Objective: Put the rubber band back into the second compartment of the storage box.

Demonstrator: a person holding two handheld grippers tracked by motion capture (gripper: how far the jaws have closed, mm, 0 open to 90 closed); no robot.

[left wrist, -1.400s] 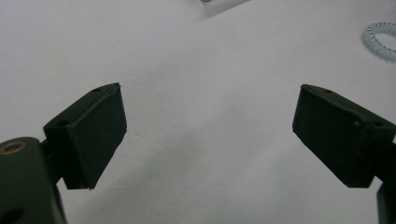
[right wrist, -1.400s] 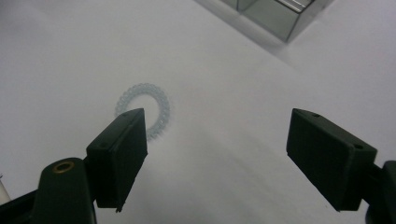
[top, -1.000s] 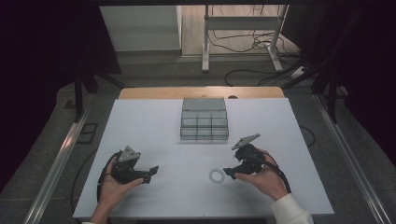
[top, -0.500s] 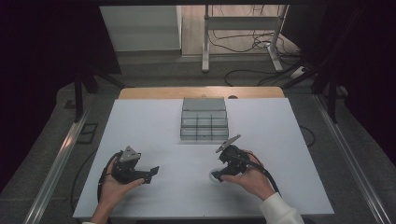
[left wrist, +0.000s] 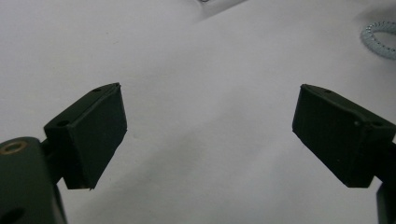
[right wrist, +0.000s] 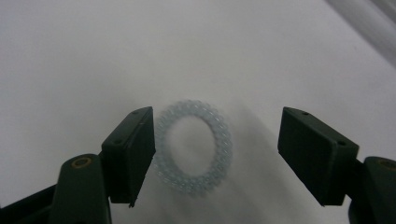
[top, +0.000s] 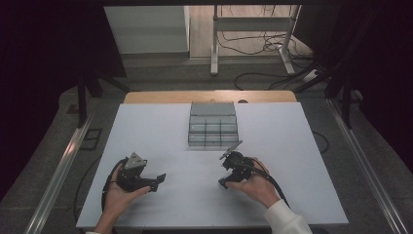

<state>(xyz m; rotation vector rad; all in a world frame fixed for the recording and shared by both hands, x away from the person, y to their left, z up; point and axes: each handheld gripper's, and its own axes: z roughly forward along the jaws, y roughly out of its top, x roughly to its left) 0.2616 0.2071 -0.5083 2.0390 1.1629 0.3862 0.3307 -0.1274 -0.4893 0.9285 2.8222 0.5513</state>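
White table (top: 146, 126) takes up most of the high view, wood edge at the far side. Grey tray (top: 213, 125) w/ small compartments sits at the far-centre, well apart from both hands. L gripper (top: 159, 178) rests low on the near-left of the table in the person's hand, jaws spread wide w/ nothing btwn them; in the left gripper view just bare table lies btwn the pads (left wrist: 95, 133). R gripper (top: 223, 184) is held near-centre-right, tipped down at the table, close in front of the tray. Its jaws have just been closing but are still spread, not pinching. Ring (right wrist: 194, 147), a pale coiled hair tie, lies flat on the table btwn the R jaws, up against the left pad in the right gripper view, clear gap to the other pad. Ring also shows at the top-right corner (left wrist: 380, 39) of the left gripper view.
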